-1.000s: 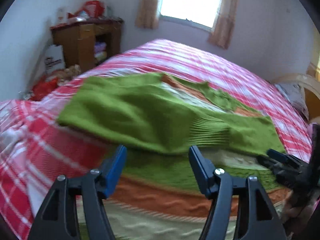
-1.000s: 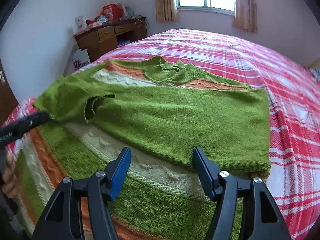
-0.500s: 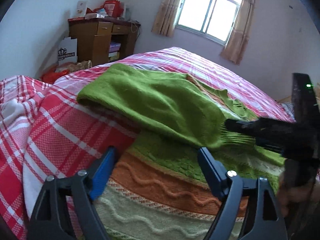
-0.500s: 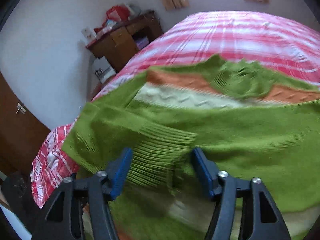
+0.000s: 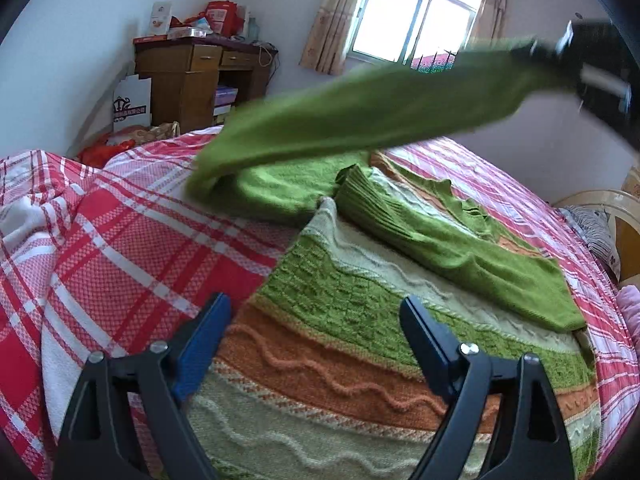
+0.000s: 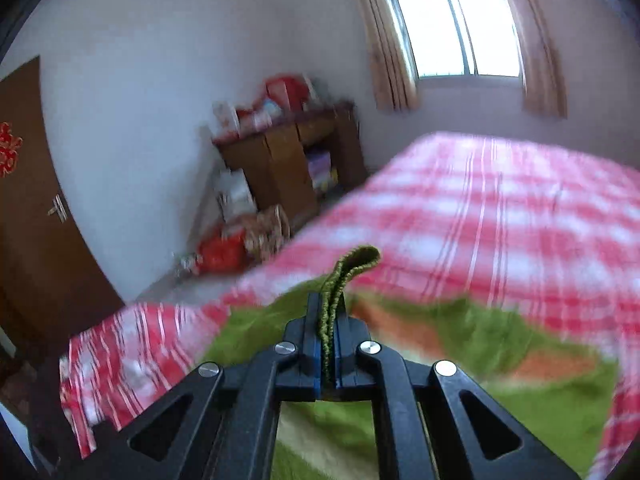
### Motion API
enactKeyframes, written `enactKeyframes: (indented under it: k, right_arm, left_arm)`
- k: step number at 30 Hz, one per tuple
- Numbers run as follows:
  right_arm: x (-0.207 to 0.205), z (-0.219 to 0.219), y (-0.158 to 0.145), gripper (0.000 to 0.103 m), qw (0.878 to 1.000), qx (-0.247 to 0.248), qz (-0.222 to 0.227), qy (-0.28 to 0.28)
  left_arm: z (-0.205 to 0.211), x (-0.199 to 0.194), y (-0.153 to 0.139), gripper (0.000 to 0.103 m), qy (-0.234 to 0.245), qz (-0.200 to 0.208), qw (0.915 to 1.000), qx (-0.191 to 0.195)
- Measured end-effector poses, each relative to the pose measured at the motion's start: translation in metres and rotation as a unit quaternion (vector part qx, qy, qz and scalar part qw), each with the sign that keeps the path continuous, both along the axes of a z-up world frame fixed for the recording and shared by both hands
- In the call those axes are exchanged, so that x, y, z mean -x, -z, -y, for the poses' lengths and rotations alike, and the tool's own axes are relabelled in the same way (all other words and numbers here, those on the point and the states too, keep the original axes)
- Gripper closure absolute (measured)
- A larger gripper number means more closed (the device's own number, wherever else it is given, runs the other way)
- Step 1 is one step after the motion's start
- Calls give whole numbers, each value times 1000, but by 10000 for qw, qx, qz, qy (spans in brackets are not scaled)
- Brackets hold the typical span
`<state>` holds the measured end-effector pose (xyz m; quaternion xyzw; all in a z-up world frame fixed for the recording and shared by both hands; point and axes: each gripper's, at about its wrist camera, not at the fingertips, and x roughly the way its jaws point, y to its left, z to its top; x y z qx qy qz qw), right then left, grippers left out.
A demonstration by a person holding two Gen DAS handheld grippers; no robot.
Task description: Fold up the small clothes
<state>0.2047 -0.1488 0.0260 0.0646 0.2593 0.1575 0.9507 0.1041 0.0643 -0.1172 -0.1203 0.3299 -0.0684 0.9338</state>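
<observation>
Two claws work a green sweater on a red plaid bed.

Left wrist view: the left claw (image 5: 316, 336) hovers low over the sweater's (image 5: 360, 320) striped hem, its blue pads spreading wider with only air between them. The sweater lies flat on the bed (image 5: 100, 248). One green sleeve (image 5: 360, 116) stretches up off the bed to the upper right, blurred, its end held in the dark right claw (image 5: 536, 50). A second sleeve lies folded across the body. Right wrist view: the right claw (image 6: 328, 320) is pressed together, pinching the sleeve's ribbed cuff (image 6: 352, 266), which curls out beyond the tips. Sweater and bed show blurred below.
</observation>
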Motion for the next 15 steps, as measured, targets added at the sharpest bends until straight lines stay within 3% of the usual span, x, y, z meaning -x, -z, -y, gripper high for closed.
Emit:
enactKeyframes:
  k: [4,7,10,15]
  right_arm:
    - [15,33,-41,100,9979,107,523,361]
    - [24,73,-42,100,9955,260,537,733]
    - [32,120,-21,100,9926,342,271,1130]
    - [40,180,53,100,9836,497,-616,1623]
  left_arm:
    - [0,-1,0,15,-3,-6,10000,-15]
    - [4,0,-1,15,-23,-29,9999,-119]
    - [5,-2,0,14,-40,-47,9998,-181]
    - [9,-2,0,14,-70,-83,9994,-344]
